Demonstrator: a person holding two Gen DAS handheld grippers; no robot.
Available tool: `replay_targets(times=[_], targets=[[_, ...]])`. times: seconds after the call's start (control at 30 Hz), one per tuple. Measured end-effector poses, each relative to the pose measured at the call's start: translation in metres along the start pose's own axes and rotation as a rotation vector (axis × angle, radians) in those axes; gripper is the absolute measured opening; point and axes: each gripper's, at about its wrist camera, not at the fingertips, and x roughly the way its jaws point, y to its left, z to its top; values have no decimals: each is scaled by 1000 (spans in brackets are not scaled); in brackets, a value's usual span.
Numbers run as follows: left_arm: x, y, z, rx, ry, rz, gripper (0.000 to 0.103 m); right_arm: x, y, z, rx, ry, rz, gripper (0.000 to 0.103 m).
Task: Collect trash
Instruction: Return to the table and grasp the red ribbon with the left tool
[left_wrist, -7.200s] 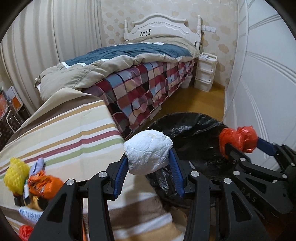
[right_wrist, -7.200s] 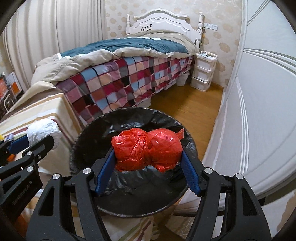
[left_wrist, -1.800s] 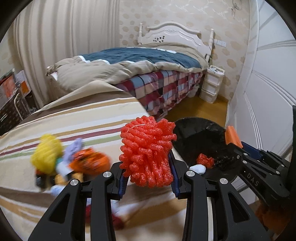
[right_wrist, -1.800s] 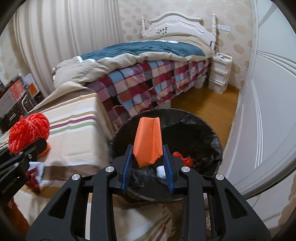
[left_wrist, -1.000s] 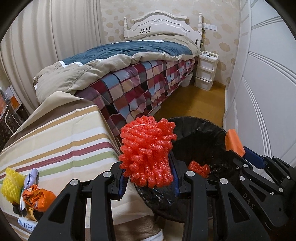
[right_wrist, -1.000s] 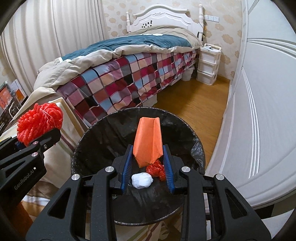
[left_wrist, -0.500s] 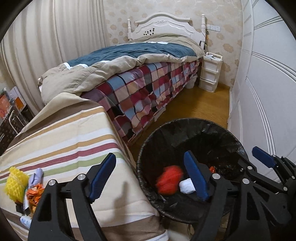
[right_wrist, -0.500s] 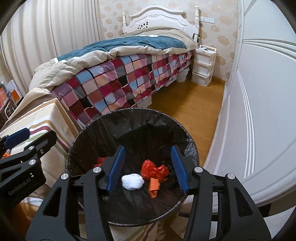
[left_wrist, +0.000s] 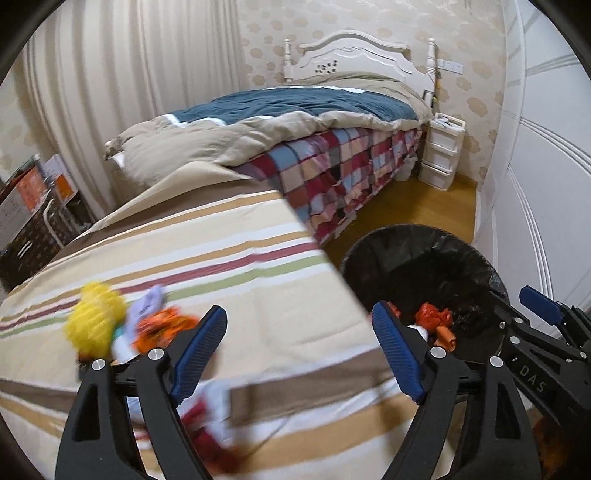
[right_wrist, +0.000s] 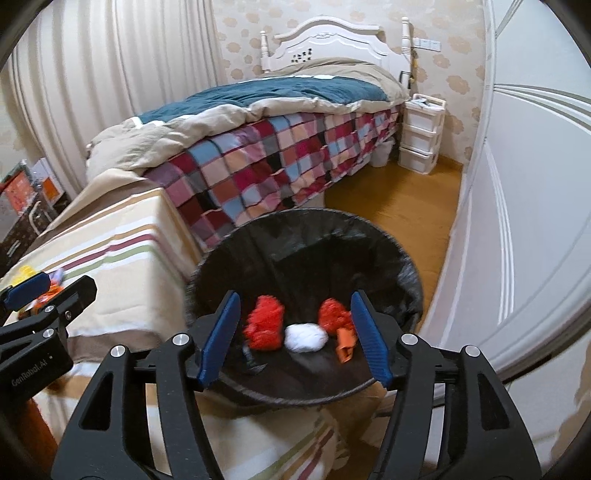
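Observation:
A black-lined trash bin stands on the floor beside the striped table; it also shows in the left wrist view. In it lie a red foam net, a white paper ball, a red bag and an orange piece. My right gripper is open and empty above the bin. My left gripper is open and empty above the striped tablecloth. To its left lies a blurred trash pile: a yellow foam net, an orange wrapper and a red item.
A bed with a checked cover stands behind the table. A white drawer unit is at the far wall. A white wardrobe runs along the right. Dark shelving stands at the far left. Wooden floor lies between bed and wardrobe.
Both grippers opened and dropped the red foam net and orange piece into the bin about half a second ago. Since then my left gripper has swung left over the table.

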Motion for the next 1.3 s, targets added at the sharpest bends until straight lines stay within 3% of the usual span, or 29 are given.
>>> replay_targets(times=[0.37, 0.77, 0.9, 1.03, 1.3], targets=[[-29, 66, -46, -102, 35, 70, 81, -19, 67, -28, -87, 38, 106, 65], [-16, 52, -66, -64, 79, 116, 81, -24, 70, -39, -73, 58, 107, 67], [-11, 53, -67, -46, 108, 139, 81, -23, 70, -41, -79, 54, 108, 73], [-11, 58, -73, -50, 127, 126, 69, -23, 71, -42, -81, 55, 109, 73], [-23, 82, -88, -82, 130, 106, 59, -23, 72, -42, -80, 56, 113, 73]])
